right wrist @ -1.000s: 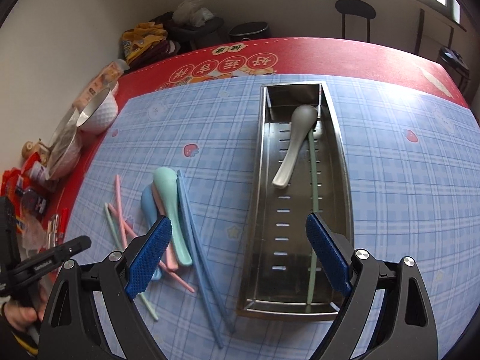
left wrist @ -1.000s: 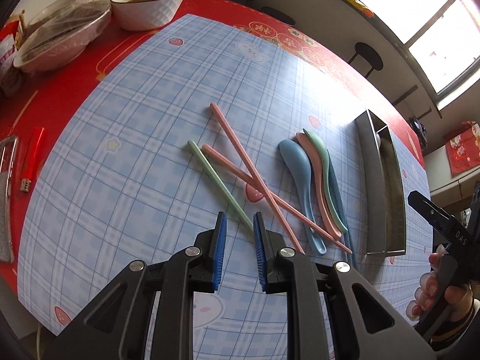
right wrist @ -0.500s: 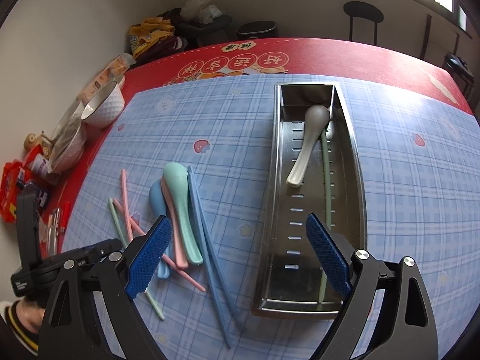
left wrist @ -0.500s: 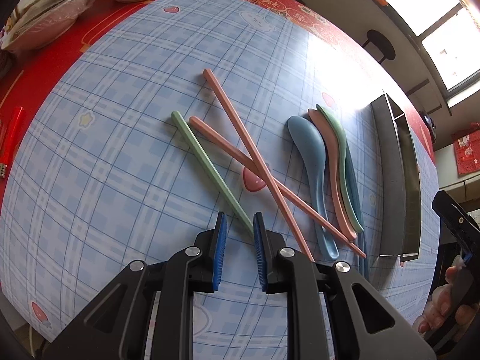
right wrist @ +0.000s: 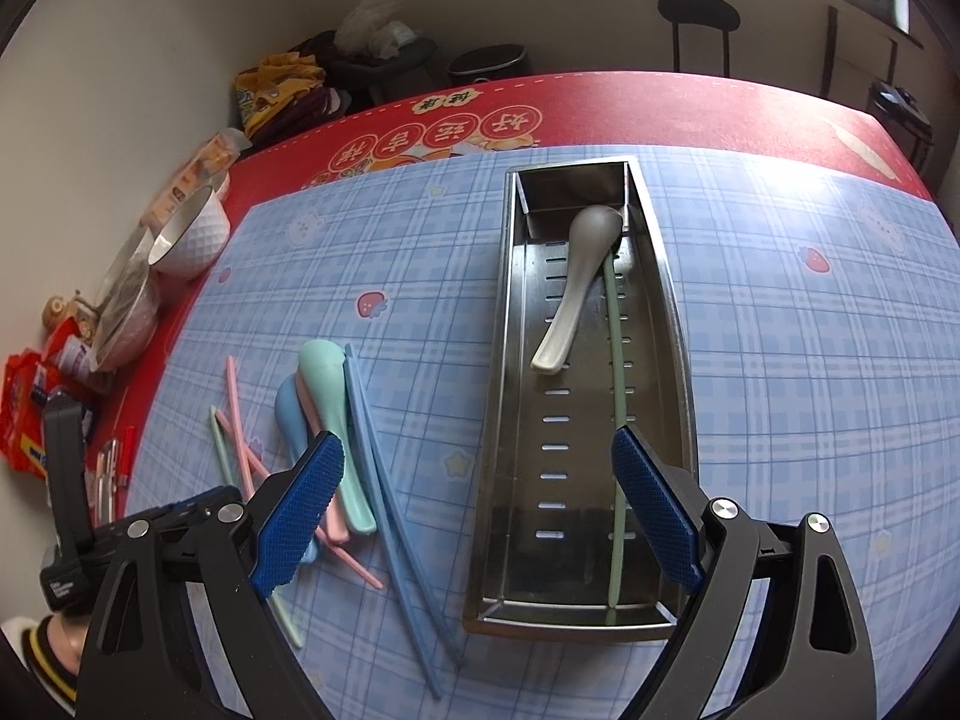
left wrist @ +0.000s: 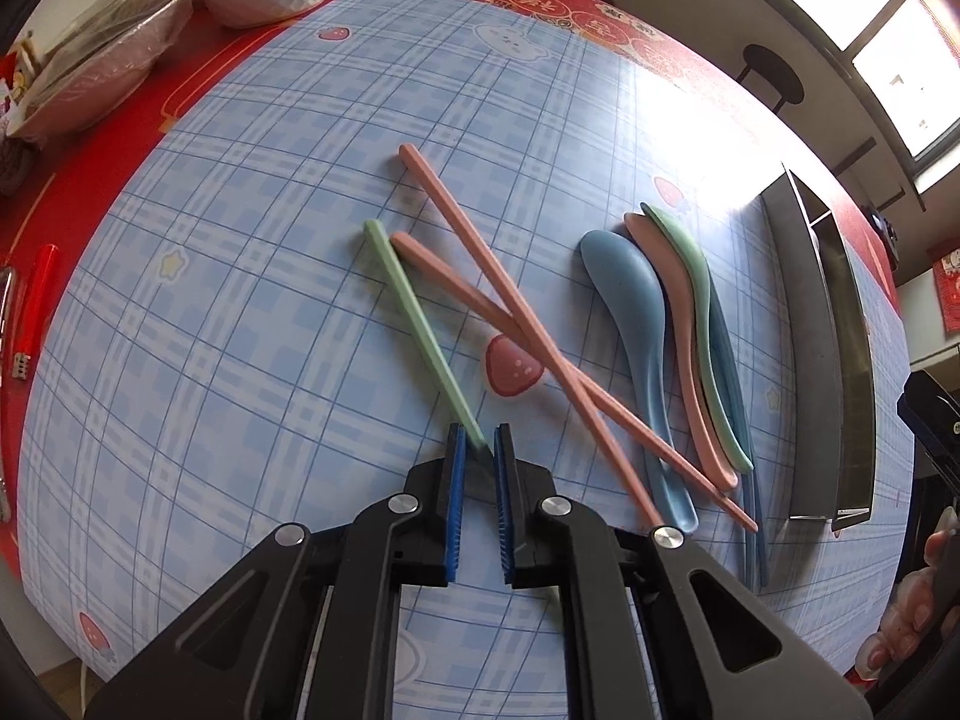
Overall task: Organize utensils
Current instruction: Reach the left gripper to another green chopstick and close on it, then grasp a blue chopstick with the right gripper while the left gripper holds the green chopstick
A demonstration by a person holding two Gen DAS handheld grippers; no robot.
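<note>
Blue plaid mat [left wrist: 240, 360] over a red tablecloth [right wrist: 600, 102]. Steel tray [right wrist: 672, 324]: holds a grey spoon [right wrist: 576, 276] and one green chopstick [right wrist: 618, 420] along its right side. Left of tray, on the mat: three nested spoons [left wrist: 660, 324], blue chopsticks [right wrist: 384, 480], two crossed pink chopsticks [left wrist: 510, 324]. Right gripper [right wrist: 474, 498]: jaws wide apart, empty, above the tray's near end. Left gripper [left wrist: 479, 450]: jaws clamped on the near tip of a second green chopstick [left wrist: 414, 318].
</note>
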